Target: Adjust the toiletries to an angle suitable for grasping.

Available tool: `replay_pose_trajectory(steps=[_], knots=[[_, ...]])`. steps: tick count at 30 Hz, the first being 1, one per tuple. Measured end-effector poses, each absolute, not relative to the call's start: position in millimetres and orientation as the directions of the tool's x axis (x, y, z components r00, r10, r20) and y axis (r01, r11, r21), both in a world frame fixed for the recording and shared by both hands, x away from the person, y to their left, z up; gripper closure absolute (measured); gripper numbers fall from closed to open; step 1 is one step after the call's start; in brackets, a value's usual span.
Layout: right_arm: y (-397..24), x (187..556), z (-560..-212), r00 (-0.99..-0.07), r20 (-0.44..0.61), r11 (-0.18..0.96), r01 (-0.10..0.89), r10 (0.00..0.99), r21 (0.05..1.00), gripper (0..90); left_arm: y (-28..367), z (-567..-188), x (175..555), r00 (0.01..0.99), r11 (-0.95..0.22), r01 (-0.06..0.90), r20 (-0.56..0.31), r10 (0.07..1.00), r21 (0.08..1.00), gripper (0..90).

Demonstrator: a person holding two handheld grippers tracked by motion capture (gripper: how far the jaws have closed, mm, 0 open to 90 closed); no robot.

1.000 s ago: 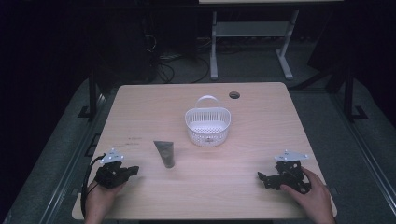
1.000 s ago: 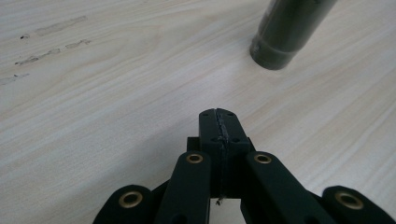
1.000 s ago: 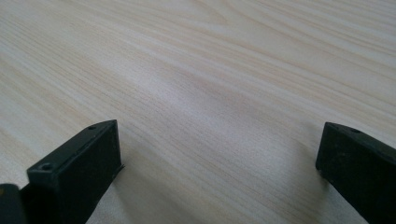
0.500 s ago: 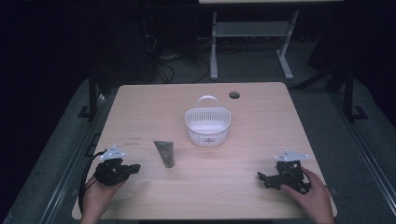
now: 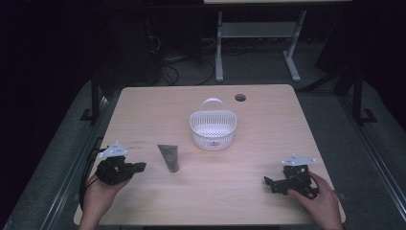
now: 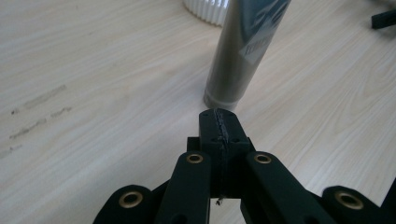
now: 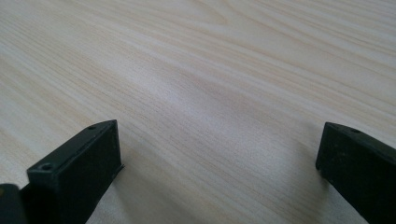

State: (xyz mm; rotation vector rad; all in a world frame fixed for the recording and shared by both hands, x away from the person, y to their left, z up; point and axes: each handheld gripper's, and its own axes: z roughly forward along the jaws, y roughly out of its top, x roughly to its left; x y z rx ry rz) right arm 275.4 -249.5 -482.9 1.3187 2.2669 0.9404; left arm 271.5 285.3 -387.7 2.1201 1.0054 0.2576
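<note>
The left tongs (image 6: 219,122) rest low on the pale wood-grain tabletop (image 5: 143,110) with their two black jaws pressed flat together and nothing between them, held by the person's left hand (image 5: 98,196) near the front left corner. Just ahead of their tip, apart from it, lies a grey-green squeeze tube (image 6: 245,51), its round cap end nearest the tongs and its body running away toward a white slotted plastic basket (image 6: 208,8). The right tongs (image 7: 219,158) stand wide, their black jaws far apart over bare wood and gripping nothing; in the high view they (image 5: 269,182) sit near the front right corner in the person's right hand (image 5: 321,201), well apart from the tube (image 5: 169,157). The basket (image 5: 213,128), with its thin handle upright, stands at mid-table beyond the tube, and a small round dark hole (image 5: 240,97) marks the far edge of the tabletop.
</note>
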Motion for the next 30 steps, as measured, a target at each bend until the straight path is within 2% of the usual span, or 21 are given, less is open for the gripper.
replay_pose_trajectory(steps=[30], knots=[[-249.6, 275.4, -483.0, -0.504, 0.025, 0.345, 0.627, 0.863, 0.698, 0.0, 257.0, -346.4, 288.1, 0.729, -0.407, 0.487, -0.103, 0.677, 0.773, 89.8]])
